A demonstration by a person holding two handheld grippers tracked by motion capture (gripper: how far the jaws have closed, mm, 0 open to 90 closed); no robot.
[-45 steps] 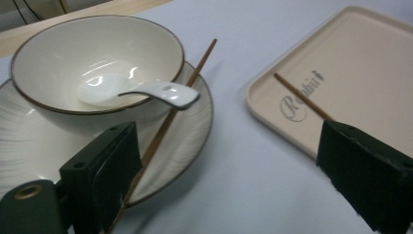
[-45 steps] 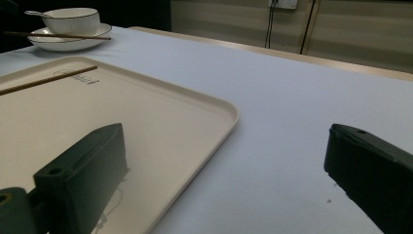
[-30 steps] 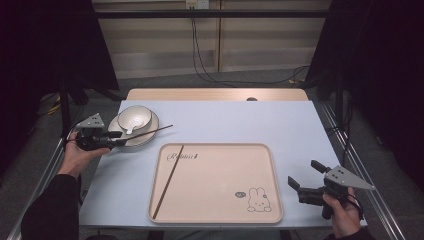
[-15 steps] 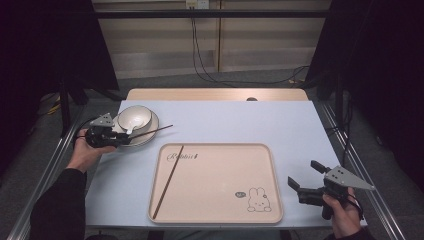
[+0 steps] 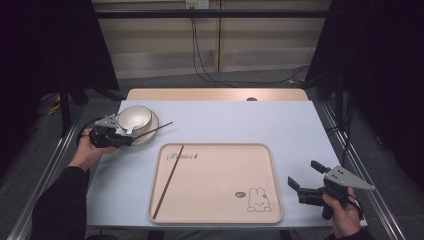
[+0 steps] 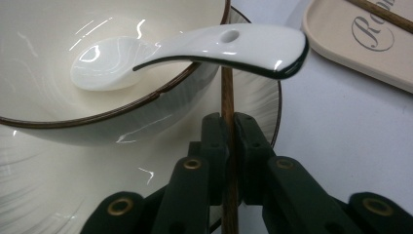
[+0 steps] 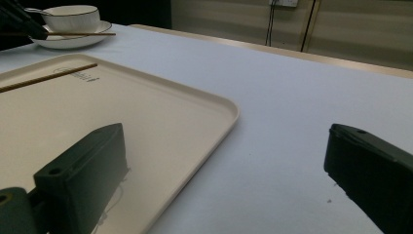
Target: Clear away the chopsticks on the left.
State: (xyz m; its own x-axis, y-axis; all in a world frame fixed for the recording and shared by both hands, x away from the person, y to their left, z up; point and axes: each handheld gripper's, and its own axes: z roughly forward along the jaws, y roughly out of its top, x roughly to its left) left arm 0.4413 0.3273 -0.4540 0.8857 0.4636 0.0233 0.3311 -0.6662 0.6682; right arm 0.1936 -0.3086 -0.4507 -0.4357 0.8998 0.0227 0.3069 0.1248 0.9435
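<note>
From above, the left tool [image 5: 123, 141] sits at the plate [image 5: 150, 131], its jaws just closing on a chopstick [image 5: 152, 131] that lies across the rim beside the bowl [image 5: 135, 117]. Its mate [image 5: 168, 181] lies on the tray [image 5: 220, 212]. The right tool [image 5: 306, 180] waits wide, empty, low over the counter [image 5: 290, 125].

Left gripper view: jaws pinch the chopstick [image 6: 227, 102] under the spoon [image 6: 195, 48] handle. This looks like the pick-up; next, a lift clear of that spoon toward the tray. The stick's far end is hidden.

Right gripper view: jaws apart, tray corner [image 7: 214, 105] between them.
</note>
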